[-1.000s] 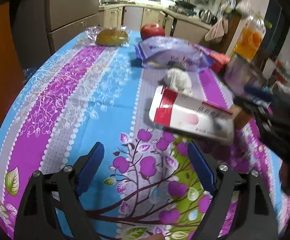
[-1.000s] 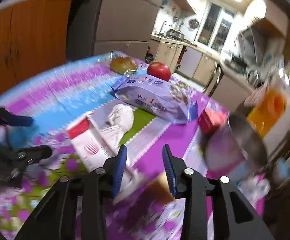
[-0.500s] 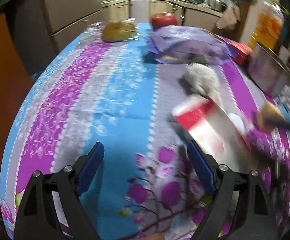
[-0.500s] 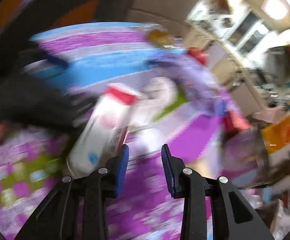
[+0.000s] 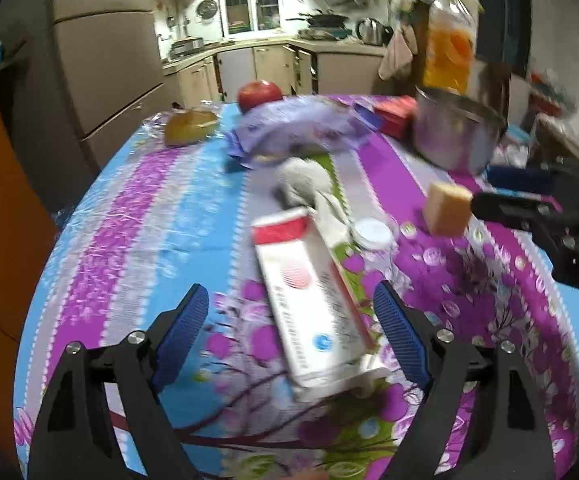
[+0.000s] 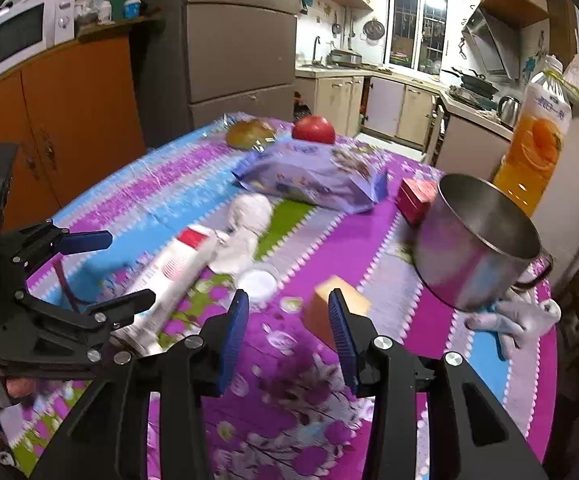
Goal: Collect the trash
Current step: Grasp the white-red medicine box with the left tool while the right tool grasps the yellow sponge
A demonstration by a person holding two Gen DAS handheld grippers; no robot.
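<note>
A long white and red carton [image 5: 313, 300] lies flat on the worktop [image 5: 137, 216], its long axis running away from the left hand-held gripper [image 5: 293, 320], near end between the spread blue fingers, which are closing but not yet touching it. The right hand-held gripper [image 6: 285, 332], empty with jaws opening, points at a small tan block [image 6: 335, 304] just ahead of its right finger. The left one looks nearer the carton, the right nearer the block.

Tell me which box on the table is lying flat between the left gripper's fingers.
The long white box with the red end; it lies between the closing left gripper. The small red box sits far back beside the steel pot.
</note>
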